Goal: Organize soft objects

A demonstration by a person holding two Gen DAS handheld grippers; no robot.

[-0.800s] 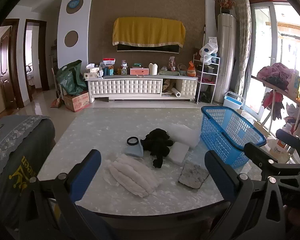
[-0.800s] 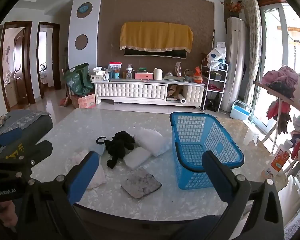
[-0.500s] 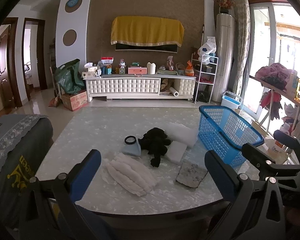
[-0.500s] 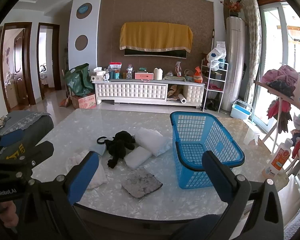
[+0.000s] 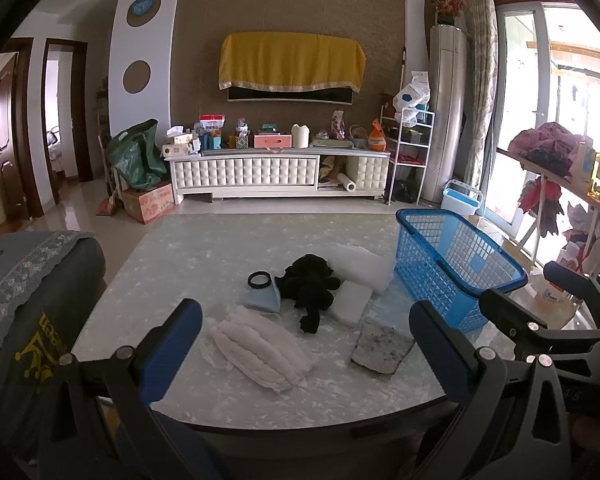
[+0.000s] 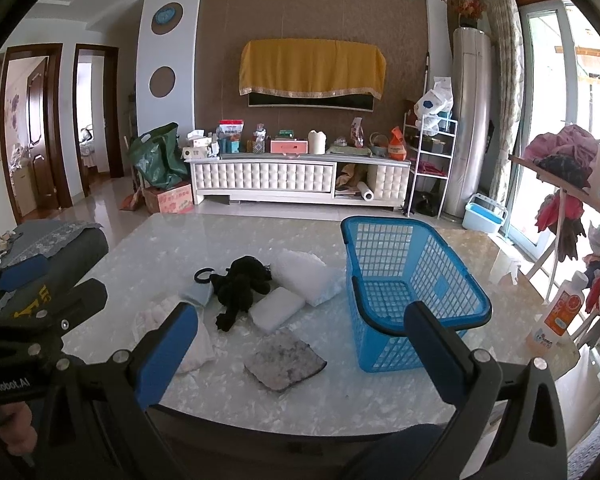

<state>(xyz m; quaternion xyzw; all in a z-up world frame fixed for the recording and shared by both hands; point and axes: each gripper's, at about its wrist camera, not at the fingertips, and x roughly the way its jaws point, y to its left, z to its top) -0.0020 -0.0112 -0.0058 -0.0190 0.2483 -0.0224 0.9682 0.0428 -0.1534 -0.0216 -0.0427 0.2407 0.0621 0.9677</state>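
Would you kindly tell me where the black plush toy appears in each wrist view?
Left wrist: black plush toy at centre, on the table, left of the blue basket.
Right wrist: black plush toy left of centre.
Shared landmark: the white sponge beside it.

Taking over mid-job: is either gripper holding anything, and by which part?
Nothing is held. The left gripper and right gripper are open and empty, short of the soft items.

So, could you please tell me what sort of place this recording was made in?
Most likely a home living room: a low white TV cabinet cluttered with household items, a wall screen under a yellow cloth cover, and a marble-patterned table holding a blue laundry basket.
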